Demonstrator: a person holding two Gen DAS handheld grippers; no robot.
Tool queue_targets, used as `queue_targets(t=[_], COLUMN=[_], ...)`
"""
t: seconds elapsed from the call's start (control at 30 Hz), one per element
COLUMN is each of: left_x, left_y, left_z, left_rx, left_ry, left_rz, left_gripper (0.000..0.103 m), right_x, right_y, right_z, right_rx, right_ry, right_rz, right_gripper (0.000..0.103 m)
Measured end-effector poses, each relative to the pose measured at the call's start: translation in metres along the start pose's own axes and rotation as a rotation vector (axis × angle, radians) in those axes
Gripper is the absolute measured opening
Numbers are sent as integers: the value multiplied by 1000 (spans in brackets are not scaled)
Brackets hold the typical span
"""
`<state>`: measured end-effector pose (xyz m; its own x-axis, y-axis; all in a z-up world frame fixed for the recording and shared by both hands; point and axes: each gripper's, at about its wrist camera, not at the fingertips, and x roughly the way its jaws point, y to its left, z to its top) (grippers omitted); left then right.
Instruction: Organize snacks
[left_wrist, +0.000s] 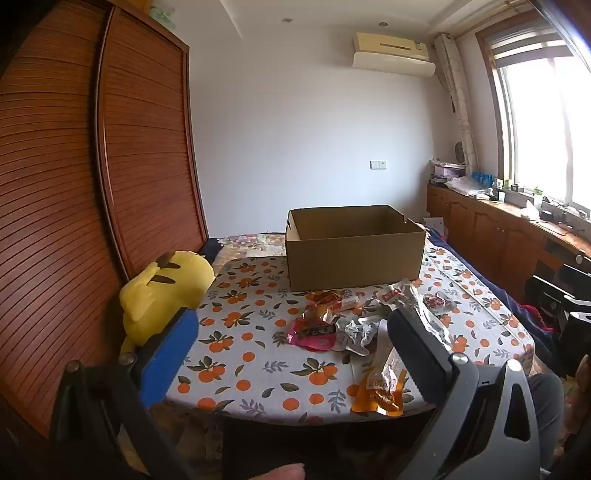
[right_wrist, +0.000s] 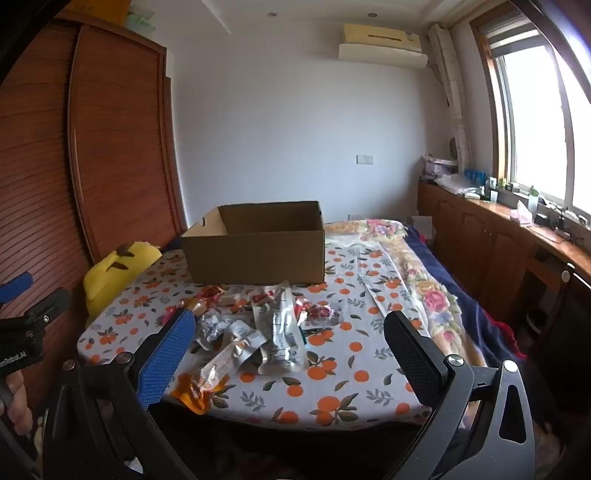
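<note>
Snacks (left_wrist: 354, 325) lie heaped on the orange-print cloth (left_wrist: 251, 354) in front of the open cardboard box (left_wrist: 354, 251). The left wrist view shows the left gripper (left_wrist: 291, 354) spread wide, holding nothing. The right wrist view adds bare cloth (right of the heap); the right gripper (right_wrist: 288, 354) gapes, touching nothing.

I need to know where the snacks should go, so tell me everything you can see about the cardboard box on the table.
The cardboard box is plain brown and rectangular, with no lid or top flaps showing, so its top is open. A small notch marks one end wall. What shows of its inside looks empty, though the bottom is hidden. It stands upright on the table, on the orange-patterned cloth, at the far side behind the snack packets. Neither gripper touches it.
</note>
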<state>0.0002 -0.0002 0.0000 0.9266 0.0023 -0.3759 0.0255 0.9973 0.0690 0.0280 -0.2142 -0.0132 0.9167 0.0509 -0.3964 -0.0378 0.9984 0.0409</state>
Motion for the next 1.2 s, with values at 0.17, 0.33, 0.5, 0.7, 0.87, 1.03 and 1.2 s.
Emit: queue_targets(t=[0.17, 0.33, 0.5, 0.7, 0.87, 1.03, 1.2], left_x=[0, 0, 0, -1, -4, -5, -5], left_y=[0, 0, 0, 4, 3, 2, 3], left_z=[0, 0, 0, 2, 4, 3, 4], left_rx=[-3, -3, -2, -2, -1, 0, -1], left_ry=[-10, -9, -11, -13, -14, -17, -19], left_rz=[0, 0, 2, 3, 4, 7, 5], left_gripper=[103, 103, 103, 103, 103, 103, 103], right_x=[1, -1, -1, -1, -1, -1, -2], right_y=[2, 1, 0, 0, 0, 0, -1], right_z=[-2, 0, 1, 1, 1, 1, 1], right_rx=[-6, -8, -7, -7, -8, -8, -8], right_ry=[1, -11, -12, -12, -14, -15, -15], right_rz=[3, 0, 1, 2, 3, 3, 2], right_gripper=[103, 103, 103, 103, 103, 103, 103])
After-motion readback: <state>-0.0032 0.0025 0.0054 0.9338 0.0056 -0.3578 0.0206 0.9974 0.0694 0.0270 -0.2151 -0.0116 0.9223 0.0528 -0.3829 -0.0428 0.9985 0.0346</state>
